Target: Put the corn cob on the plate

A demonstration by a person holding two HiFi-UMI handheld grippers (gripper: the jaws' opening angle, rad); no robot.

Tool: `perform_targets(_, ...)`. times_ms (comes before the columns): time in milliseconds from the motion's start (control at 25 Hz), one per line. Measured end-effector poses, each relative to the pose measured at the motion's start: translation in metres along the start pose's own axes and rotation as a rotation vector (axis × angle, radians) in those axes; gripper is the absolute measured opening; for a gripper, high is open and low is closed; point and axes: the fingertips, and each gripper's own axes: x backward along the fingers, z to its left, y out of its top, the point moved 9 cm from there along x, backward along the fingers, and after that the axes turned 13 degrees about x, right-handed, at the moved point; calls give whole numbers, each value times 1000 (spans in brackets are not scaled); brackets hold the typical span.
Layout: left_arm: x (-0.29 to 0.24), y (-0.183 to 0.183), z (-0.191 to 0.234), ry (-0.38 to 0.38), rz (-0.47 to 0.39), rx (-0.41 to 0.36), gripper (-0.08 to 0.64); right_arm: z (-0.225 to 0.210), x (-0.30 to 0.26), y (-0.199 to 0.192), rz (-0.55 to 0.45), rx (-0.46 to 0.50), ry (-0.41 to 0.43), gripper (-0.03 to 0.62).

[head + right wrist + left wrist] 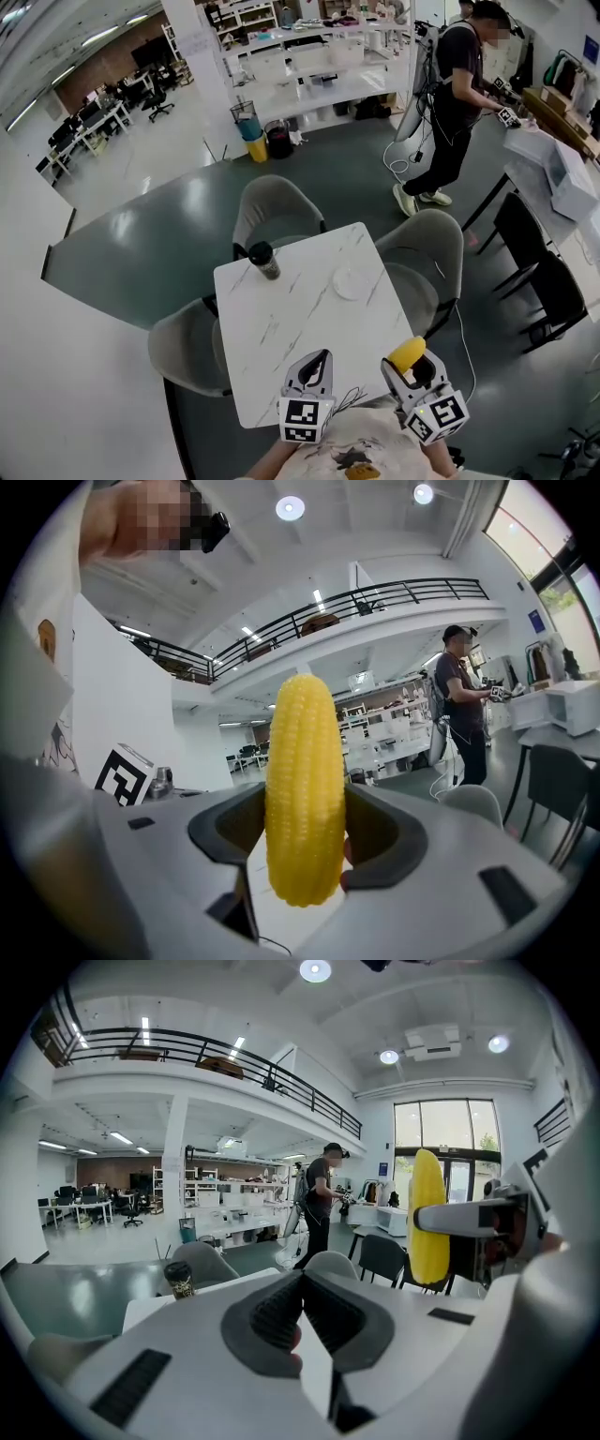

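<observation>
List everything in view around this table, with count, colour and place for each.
table: one, white marble, centre of the head view
corn cob: one, yellow, held upright by the table's near right corner
plate: one, white, on the table's far right part
cup: one, dark with a black lid, near the table's far left corner
grey chairs: three, around the table
black chairs: two, right of the table
standing person: one, dark top, far right by a bench
left hand-held gripper: one, grey, jaws together, empty
right hand-held gripper: one, grey, jaws closed on the corn cob
</observation>
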Motion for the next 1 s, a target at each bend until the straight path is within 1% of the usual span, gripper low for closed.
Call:
perform_targets(120, -16, 6, 9, 3, 5, 16, 6, -8, -19, -6, 19, -13, 16, 245)
perform_targets(280, -34, 18, 16, 9, 7, 35, 6, -17, -38, -4, 41, 9, 35, 245)
perform_targets(400, -46, 18, 19, 13, 17, 47, 6, -24, -52, -5, 63, -2, 42, 245)
perform_targets(600, -72, 16, 21, 12, 29, 74, 6, -33, -73, -5, 58, 3, 111, 245)
perform_targets(720, -90, 18, 23, 22, 53, 69, 6, -40, -89, -7, 86, -10, 154, 245)
perform_targets(880, -118, 20, 28, 36, 67, 68, 6, -57, -114, -12, 124, 48, 200, 245)
perform_targets(1000, -130, 15, 34, 57, 83, 90, 6, -68, -132, -23, 159, 82, 223, 245)
